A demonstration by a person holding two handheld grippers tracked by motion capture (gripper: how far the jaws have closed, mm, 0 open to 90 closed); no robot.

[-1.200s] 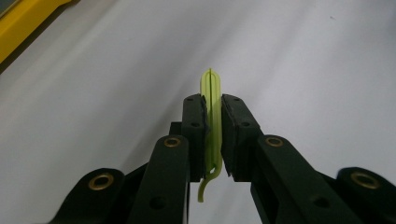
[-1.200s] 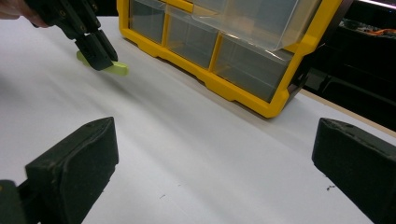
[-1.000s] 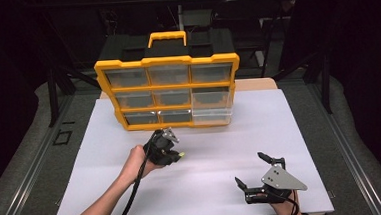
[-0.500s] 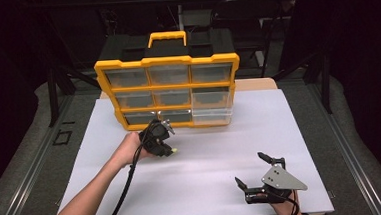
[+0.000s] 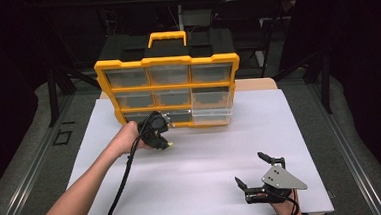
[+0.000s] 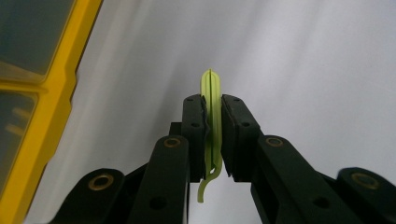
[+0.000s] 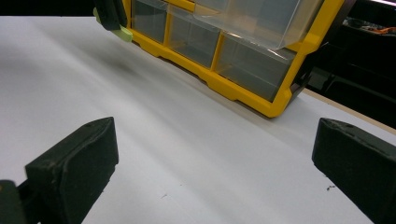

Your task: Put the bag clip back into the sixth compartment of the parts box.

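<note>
Left gripper (image 5: 166, 140) has risen toward the yellow plastic drawer organizer (image 5: 168, 91) at the table's far edge.
It clamps a thin yellow-green plastic clip (image 6: 213, 122); right gripper (image 5: 256, 172) rests splayed near the front-right corner.

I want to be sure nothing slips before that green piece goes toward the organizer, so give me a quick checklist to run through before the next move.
1. Grip: left tongs clamp the thin green piece between both pads. Ok.
2. Piece lifted off the white table: its shadow sits apart on the table in the right gripper view. Ok.
3. Open drawer: the lower right drawer of the yellow organizer is pulled out. Ok.
4. Drawer has room: contents hard to read. Cannot tell.
5. Right tongs open, resting at the near edge, out of the way. Ok.
</note>
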